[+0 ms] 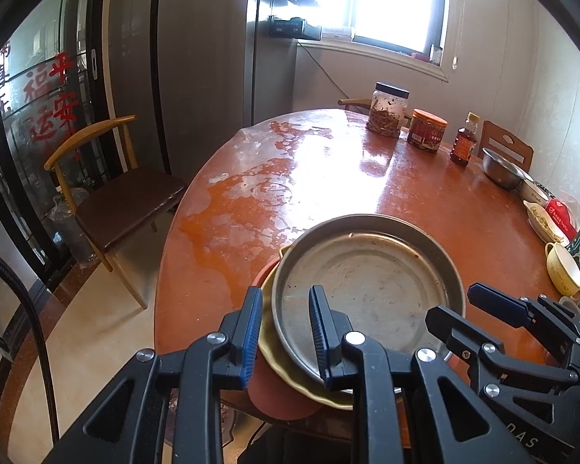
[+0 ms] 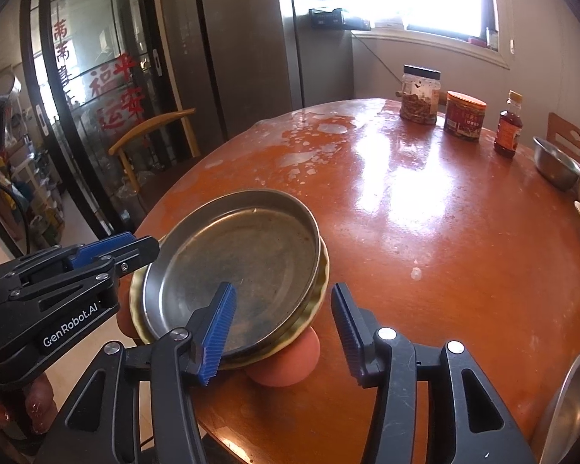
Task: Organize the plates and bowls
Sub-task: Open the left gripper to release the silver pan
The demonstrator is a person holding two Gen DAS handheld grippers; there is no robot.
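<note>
Gripping the stack's near-left rim, left tool (image 1: pixel 286 332) clamps steel plate (image 2: pixel 232 259) and yellow scalloped dish (image 2: pixel 321 290) over a terracotta bowl (image 2: pixel 290 363) at tabletop (image 2: pixel 425 251) near edge. Right tool (image 2: pixel 284 328) wide, empty. Steel: stiff, light, slippery; take rims.

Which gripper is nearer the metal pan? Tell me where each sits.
Left. The left gripper is closed on the metal pan's rim, along with the yellow plate beneath. The right gripper stands open at the near rim, not pressing it.
</note>
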